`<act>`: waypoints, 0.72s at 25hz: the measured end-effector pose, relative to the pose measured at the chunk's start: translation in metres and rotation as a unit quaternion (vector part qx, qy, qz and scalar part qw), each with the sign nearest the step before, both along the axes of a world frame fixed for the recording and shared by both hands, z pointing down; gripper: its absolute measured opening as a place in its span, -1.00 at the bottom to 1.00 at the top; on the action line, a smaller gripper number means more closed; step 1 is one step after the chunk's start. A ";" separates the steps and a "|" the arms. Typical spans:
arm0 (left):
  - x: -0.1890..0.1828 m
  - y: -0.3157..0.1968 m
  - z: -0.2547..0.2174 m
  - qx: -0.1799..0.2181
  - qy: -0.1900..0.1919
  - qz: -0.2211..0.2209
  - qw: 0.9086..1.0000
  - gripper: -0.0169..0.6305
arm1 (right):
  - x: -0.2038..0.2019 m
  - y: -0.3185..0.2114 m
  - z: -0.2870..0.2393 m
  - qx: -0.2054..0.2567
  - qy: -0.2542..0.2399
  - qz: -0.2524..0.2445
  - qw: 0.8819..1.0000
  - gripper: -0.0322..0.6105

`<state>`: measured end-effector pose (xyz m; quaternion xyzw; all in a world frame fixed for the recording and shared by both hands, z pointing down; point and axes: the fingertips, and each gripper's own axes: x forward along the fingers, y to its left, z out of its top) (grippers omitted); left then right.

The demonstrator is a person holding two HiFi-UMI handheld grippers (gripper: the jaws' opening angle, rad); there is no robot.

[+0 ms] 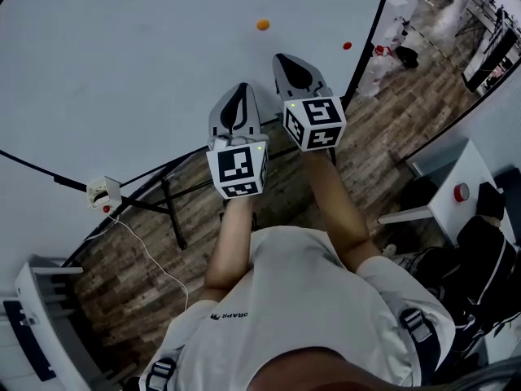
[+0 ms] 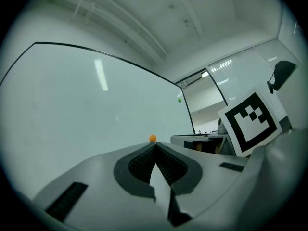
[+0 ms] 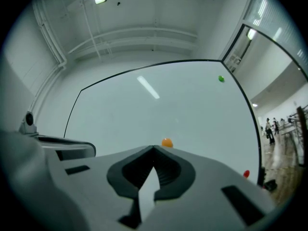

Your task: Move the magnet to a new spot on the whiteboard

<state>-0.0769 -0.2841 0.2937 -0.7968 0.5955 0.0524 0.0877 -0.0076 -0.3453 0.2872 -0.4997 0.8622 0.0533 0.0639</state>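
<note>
Jaws closed, empty: left gripper [image 2: 154, 145], right gripper [image 3: 154, 148]; magnet [image 3: 167, 142] untouched

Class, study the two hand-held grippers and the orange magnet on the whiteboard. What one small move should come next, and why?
Probably open the right hand-held gripper. Its jaws are together with nothing between them, while the orange magnet sits on the whiteboard ahead of its tips, untouched. Shut jaws cannot take it.

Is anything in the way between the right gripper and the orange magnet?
No, nothing visible. Only bare whiteboard lies between the shut right gripper and the orange magnet; the red magnet sits off to the side.
</note>
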 end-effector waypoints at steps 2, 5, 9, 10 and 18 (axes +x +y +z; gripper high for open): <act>0.003 -0.001 0.001 -0.001 -0.002 0.003 1.000 -0.94 | 0.003 0.003 0.000 0.004 -0.001 -0.001 1.000 -0.86; 0.006 0.001 0.005 -0.006 -0.004 0.005 1.000 -0.94 | 0.007 0.011 0.000 0.006 -0.005 -0.001 1.000 -0.86; 0.006 0.006 0.008 -0.006 -0.003 0.007 1.000 -0.94 | 0.005 0.024 0.005 0.004 -0.002 -0.006 1.000 -0.86; 0.007 0.007 0.008 -0.003 -0.005 0.008 1.000 -0.94 | 0.005 0.026 0.007 0.002 -0.001 -0.006 1.000 -0.86; 0.005 0.007 0.013 -0.006 -0.004 0.006 1.000 -0.94 | 0.002 0.033 0.024 -0.013 -0.004 -0.011 1.000 -0.86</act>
